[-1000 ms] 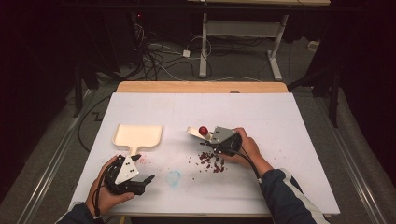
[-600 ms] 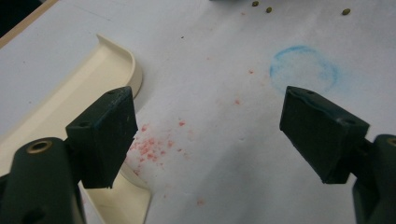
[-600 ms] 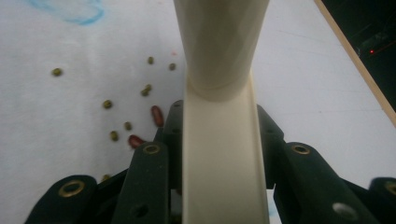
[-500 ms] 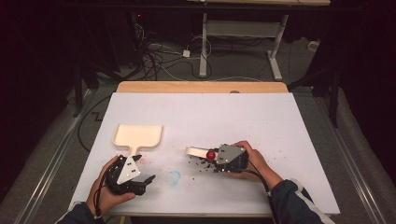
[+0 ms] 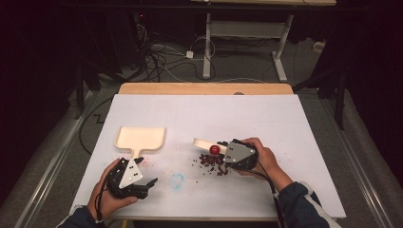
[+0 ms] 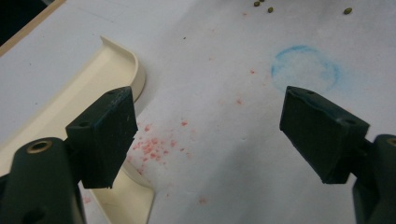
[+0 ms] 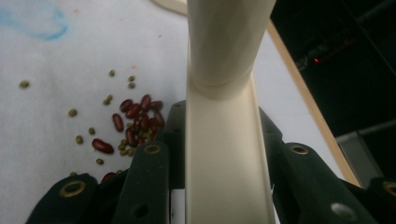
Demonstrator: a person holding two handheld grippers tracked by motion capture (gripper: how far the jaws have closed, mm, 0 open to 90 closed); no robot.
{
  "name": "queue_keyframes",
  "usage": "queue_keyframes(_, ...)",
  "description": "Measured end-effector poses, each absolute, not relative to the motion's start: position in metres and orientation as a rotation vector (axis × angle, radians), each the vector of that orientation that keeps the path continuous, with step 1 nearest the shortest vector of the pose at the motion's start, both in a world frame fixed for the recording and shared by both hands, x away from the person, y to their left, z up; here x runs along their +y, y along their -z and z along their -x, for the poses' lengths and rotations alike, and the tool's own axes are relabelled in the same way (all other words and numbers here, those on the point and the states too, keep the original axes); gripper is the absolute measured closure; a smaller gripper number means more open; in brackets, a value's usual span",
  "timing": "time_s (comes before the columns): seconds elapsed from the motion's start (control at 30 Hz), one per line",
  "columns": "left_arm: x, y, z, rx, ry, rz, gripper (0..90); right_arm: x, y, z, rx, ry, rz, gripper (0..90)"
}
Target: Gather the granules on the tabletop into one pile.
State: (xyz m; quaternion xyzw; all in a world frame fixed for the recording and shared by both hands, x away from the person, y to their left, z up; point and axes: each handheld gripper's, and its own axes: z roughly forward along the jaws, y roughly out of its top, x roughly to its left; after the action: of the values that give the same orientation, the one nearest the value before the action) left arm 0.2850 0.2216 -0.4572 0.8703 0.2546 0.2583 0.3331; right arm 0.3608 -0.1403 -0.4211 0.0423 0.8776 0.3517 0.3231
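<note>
My right gripper [image 5: 224,152] is shut on the handle of a cream plastic tool [image 5: 203,142], which points left across the white table. In the right gripper view the cream tool [image 7: 224,140] runs up between my right gripper [image 7: 219,158] jaws. A pile of red and green beans [image 5: 212,162] lies just under and left of it; the beans [image 7: 135,123] are loose on the table. A cream dustpan [image 5: 140,137] lies at the left, handle toward my left gripper [image 5: 146,172]. My left gripper [image 6: 210,135] stands open beside the dustpan [image 6: 93,93], holding nothing.
A faint blue ring stain [image 6: 306,70] and red specks [image 6: 154,147] mark the table [image 5: 285,123] between the grippers. A small red round thing [image 5: 215,149] shows by the right gripper's tip. The wooden far edge [image 5: 204,88] borders cables on a dark floor.
My right gripper has come nearer the person with the cream tool, which has swung down over the beans. The left gripper and dustpan have stayed put.
</note>
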Motion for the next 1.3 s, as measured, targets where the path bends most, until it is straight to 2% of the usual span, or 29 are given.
queue_keyframes(0.3,0.233,0.448,-0.282,0.713,-0.737,-2.177,18.0,-0.134,0.395,-0.34,2.45,-1.269,-0.36,67.6)
queue_keyframes(0.43,0.239,0.444,-0.282,0.732,-0.759,-2.141,17.9,-0.116,0.4,-0.321,2.529,-1.387,-0.421,67.6)
queue_keyframes(0.57,0.244,0.441,-0.281,0.754,-0.761,-2.099,17.9,-0.092,0.423,-0.31,2.617,-1.47,-0.52,67.6)
queue_keyframes(0.83,0.246,0.444,-0.285,0.764,-0.706,-2.087,17.9,-0.075,0.447,-0.314,2.603,-1.391,-0.628,67.7)
queue_keyframes(1.03,0.241,0.448,-0.286,0.757,-0.67,-2.123,17.9,-0.09,0.454,-0.332,2.461,-1.388,-0.927,67.5)
queue_keyframes(1.3,0.239,0.449,-0.285,0.746,-0.662,-2.136,17.9,-0.108,0.448,-0.344,2.387,-1.32,-0.98,67.6)
